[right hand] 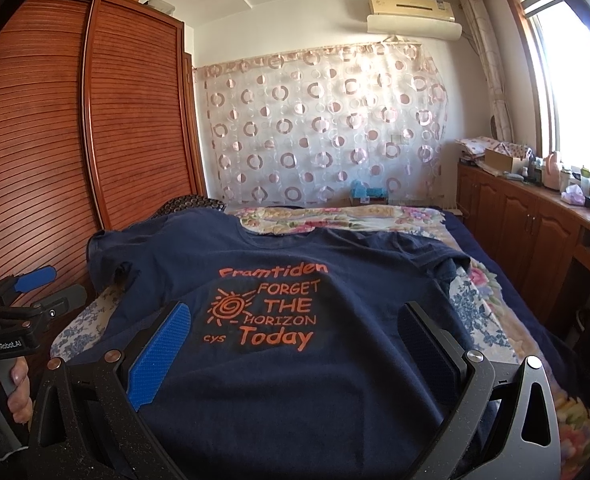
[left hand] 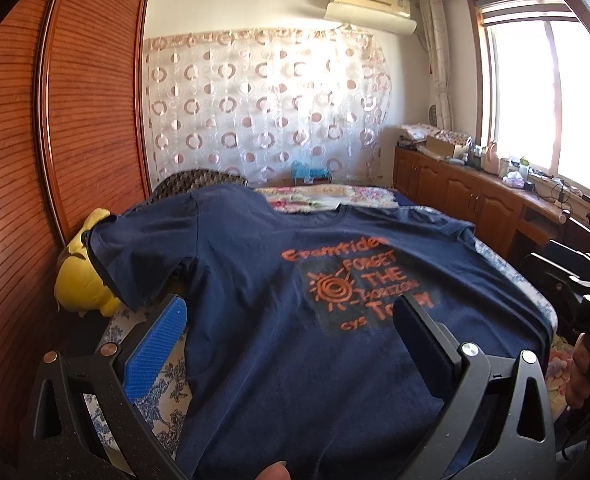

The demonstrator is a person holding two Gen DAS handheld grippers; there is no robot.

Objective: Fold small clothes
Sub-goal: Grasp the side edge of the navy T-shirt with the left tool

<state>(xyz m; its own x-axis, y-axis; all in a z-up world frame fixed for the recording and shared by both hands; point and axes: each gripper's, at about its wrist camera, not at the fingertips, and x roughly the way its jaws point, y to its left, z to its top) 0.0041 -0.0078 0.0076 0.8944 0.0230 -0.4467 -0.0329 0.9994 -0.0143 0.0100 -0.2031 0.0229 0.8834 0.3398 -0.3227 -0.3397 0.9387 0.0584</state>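
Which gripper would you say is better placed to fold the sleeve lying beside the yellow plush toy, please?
Probably the left gripper. Its open blue finger sits close below that sleeve near the yellow plush toy. The right gripper, also open, is centred over the navy T-shirt print, farther from that sleeve.

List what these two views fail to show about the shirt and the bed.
- T-shirt hem: cut off by the bottom edge in both views.
- Its right sleeve: bunched, so its lie is unclear.
- Print: blurred in the left wrist view, sharp in the right.
- Yellow plush toy: partly covered by the left sleeve.
- Bed: mostly hidden under the shirt.
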